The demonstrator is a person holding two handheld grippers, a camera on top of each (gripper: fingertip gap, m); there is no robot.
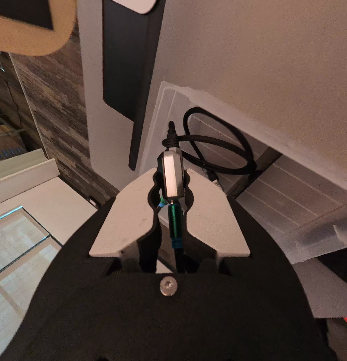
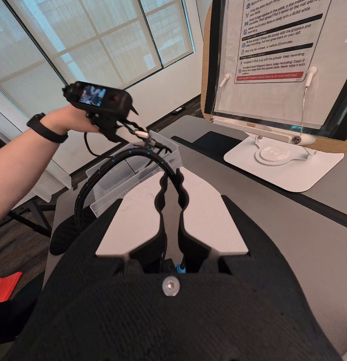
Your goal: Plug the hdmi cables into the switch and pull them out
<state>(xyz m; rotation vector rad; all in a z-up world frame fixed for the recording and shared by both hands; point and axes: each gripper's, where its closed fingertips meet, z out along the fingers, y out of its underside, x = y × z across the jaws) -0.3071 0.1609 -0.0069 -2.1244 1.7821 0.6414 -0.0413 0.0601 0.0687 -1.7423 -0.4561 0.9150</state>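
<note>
In the left wrist view my left gripper (image 1: 171, 175) is shut on the small silver HDMI switch (image 1: 171, 173), held edge-on at the fingertips. A green plug (image 1: 174, 220) with a blue collar sits in its near end. A black cable (image 1: 217, 140) leaves its far end and loops into a clear bin (image 1: 266, 185). In the right wrist view my right gripper (image 2: 171, 173) has its jaws nearly together around a black braided cable (image 2: 113, 160) that arcs up to the switch (image 2: 142, 134), held by the left gripper (image 2: 129, 134) above the bin (image 2: 129, 175).
A sign board on a white stand (image 2: 282, 156) stands at the back right of the grey table (image 2: 266, 234). A person's forearm (image 2: 32, 156) reaches in from the left. A window wall is behind. A red item (image 2: 4, 285) lies at the lower left.
</note>
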